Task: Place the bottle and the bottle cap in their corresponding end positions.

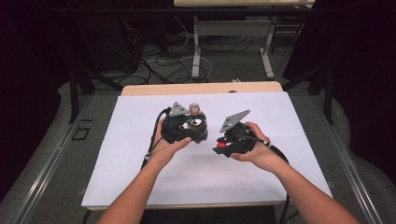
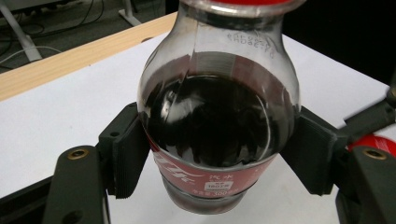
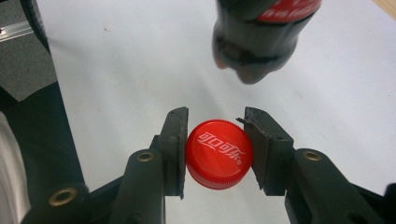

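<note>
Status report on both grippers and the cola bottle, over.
Left gripper shut on cola bottle, neck uncapped. Right gripper shut on red cap, off the bottle. Nothing in the way.

bottle (image 2: 219, 126) mouth cut off, label text unreadable

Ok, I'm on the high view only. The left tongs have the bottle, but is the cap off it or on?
Observer: Off. The right tongs are shut on the red cap, its logo side facing the camera.
Operator: How are the left tongs gripping?
Observer: The left tongs clamp the bottle just above its red label.
Operator: Much drink left?
Observer: Dark liquid reaches the shoulder, below the neck.
</note>
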Action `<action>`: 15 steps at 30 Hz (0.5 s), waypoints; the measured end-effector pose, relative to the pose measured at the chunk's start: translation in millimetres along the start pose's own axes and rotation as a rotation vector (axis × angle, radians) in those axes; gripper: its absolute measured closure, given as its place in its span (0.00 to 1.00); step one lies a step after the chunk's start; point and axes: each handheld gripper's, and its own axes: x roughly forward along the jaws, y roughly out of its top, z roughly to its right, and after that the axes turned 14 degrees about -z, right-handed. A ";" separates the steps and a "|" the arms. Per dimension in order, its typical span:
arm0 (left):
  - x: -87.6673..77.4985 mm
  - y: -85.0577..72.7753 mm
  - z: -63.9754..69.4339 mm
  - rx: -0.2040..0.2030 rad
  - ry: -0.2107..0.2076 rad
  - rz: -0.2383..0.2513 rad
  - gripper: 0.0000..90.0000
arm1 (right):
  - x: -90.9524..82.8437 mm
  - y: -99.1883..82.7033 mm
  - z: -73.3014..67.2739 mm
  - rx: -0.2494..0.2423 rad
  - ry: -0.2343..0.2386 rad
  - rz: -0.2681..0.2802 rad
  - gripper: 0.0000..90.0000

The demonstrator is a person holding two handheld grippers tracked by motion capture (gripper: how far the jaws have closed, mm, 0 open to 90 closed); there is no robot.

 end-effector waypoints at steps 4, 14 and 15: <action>13.0 10.1 -2.9 -0.005 0.015 -0.006 0.33 | 5.0 -9.3 2.4 0.042 -0.006 0.017 0.67; 49.3 22.2 -10.9 -0.020 0.049 -0.025 0.33 | 22.1 -24.7 10.6 0.097 -0.030 0.033 0.67; 53.6 22.2 -11.9 -0.029 0.053 -0.020 0.33 | 23.9 -25.9 11.3 0.104 -0.033 0.034 0.67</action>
